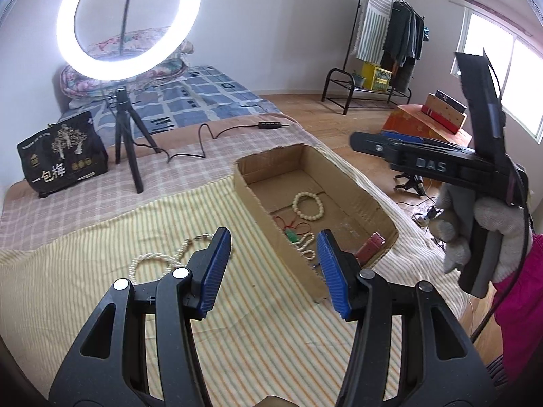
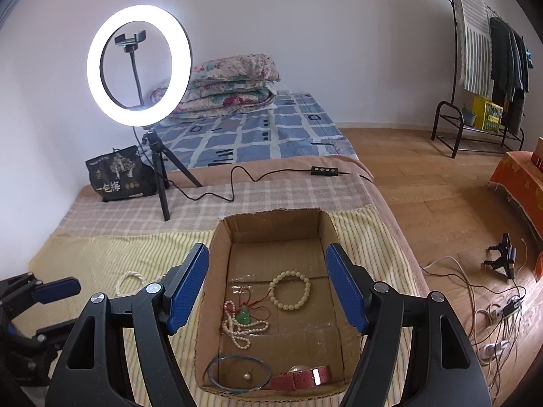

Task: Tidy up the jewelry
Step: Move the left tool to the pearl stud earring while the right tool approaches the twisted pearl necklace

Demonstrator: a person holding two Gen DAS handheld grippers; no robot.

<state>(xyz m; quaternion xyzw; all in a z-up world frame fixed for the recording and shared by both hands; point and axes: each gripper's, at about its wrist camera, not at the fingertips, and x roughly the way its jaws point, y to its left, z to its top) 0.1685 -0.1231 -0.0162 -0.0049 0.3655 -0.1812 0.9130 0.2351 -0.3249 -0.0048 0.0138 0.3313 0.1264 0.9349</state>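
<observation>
I see the twisted pearl necklace (image 1: 159, 259) lying outside the cardboard box (image 1: 258, 224), lower left of centre, just left of my spread, empty left gripper (image 1: 271, 266), nearer than the spread right gripper (image 2: 268, 291) above the box.

Your left gripper (image 1: 275, 271) and right gripper (image 2: 268, 291) are black, both with ribbed blue pads on the jaws. Your right hand (image 1: 488, 234) wears a pale grey knit glove below a magenta sleeve. The cardboard box (image 2: 325, 230) is plain brown. Inside it you have a cream bead bracelet (image 2: 290, 290), a green pendant (image 2: 243, 316) on red cord, a white pearl strand (image 2: 237, 330), a thin blue bangle (image 2: 237, 373) and a red-strapped watch (image 2: 300, 376). Beside the box, a white pearl necklace (image 1: 159, 261) lies on the yellow-striped cloth (image 1: 85, 257). Behind that the bed (image 2: 271, 135) shows pink-beige checks, then blue-and-white squares. The ring light (image 2: 137, 59) glows white on its black tripod, next to a black bag (image 2: 117, 174) printed with white characters.
</observation>
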